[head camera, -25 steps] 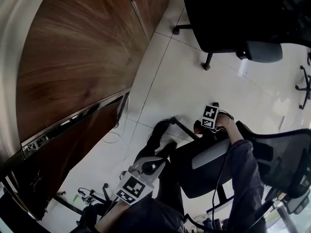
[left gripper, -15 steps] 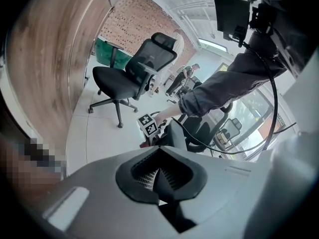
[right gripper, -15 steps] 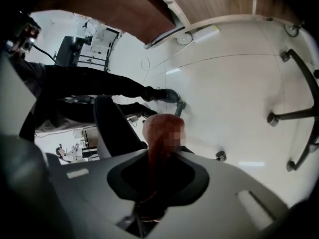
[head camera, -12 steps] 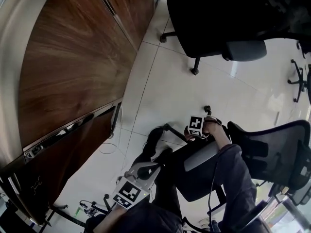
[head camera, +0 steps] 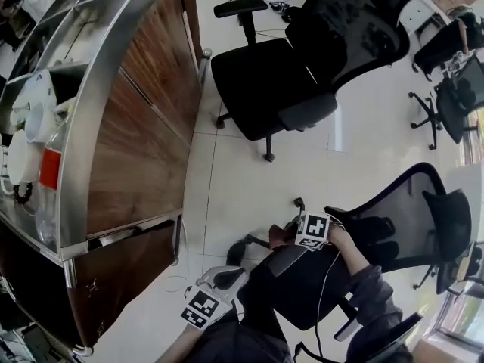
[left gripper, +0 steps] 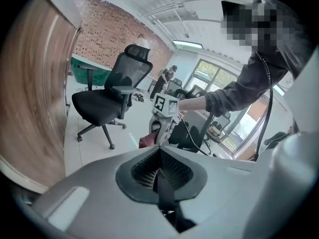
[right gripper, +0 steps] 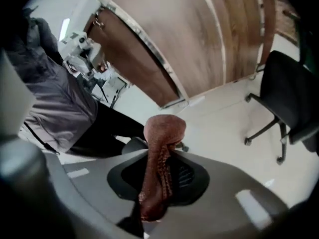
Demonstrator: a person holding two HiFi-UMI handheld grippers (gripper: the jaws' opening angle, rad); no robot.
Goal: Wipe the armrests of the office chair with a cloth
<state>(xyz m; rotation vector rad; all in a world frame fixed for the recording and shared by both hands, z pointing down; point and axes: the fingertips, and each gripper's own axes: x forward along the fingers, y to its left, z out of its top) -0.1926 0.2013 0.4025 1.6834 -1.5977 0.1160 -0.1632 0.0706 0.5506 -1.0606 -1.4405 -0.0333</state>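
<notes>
The right tool (right gripper: 163,157) is clamped on a reddish-brown cloth (right gripper: 160,133). The cloth is pinched between the jaws, with a bunched end bulging past the tips and a tail hanging back toward the camera. In the head view this tool (head camera: 291,237) sits at about 5 o'clock, with its marker cube just beside the hand (head camera: 338,237) that holds it. The cloth (head camera: 280,236) shows as a small red patch at its front.

Just below it lies the grey armrest (head camera: 285,260) of the nearer office chair (head camera: 401,218), whose mesh back stands at 4 o'clock. Whether the cloth touches the armrest cannot be told.

The left tool (left gripper: 159,158) has its jaws closed together with nothing between them. It is at 6 o'clock in the head view (head camera: 219,282), low over the pale floor (head camera: 234,180) and well apart from the armrest. Its camera looks across at the right tool and the cloth.

A second black office chair (head camera: 265,74) stands at 12 o'clock. A curved wooden cabinet (head camera: 144,142) fills the 9 o'clock side.
</notes>
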